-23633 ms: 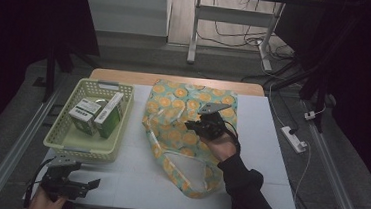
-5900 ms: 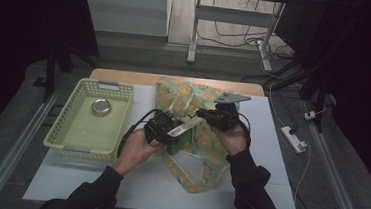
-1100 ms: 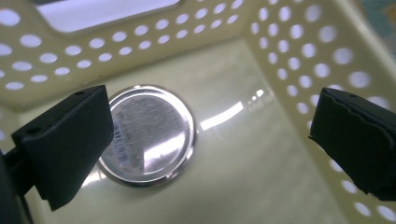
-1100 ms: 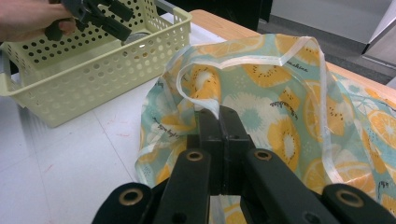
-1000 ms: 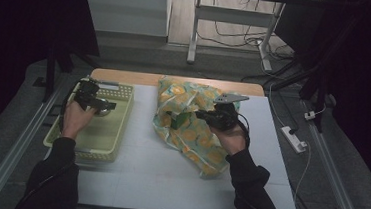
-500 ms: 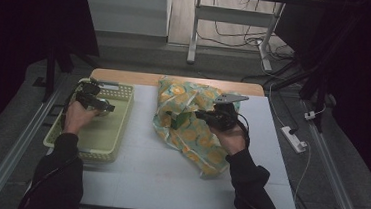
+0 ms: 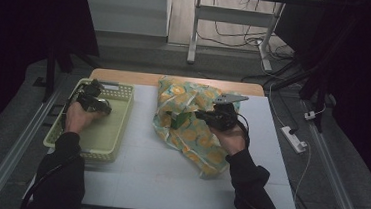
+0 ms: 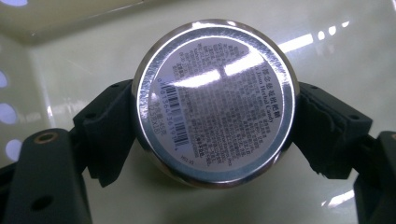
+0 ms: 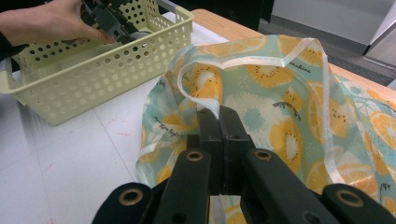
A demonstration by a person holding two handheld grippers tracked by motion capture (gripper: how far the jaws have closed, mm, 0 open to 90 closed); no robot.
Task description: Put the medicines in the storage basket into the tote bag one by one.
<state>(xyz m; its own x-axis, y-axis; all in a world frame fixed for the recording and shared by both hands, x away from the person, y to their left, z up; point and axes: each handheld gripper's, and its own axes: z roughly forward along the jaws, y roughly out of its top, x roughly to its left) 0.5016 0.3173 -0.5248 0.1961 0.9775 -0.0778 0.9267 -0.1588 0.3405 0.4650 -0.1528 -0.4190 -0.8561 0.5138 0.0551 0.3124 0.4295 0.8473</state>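
At the table's left, the left gripper reaches down into the far part of the basket. A round tin sits between its jaws, label and barcode facing the camera; the jaws have just been closing and now meet the tin's sides, which keeps them fairly wide apart. The tin is just above the basket's pale floor, and I cannot tell whether it touches it. To the right, at mid-table, lies the fruit-print bag. The right gripper has its jaws fully together, pinching the bag's rim and holding its mouth up.
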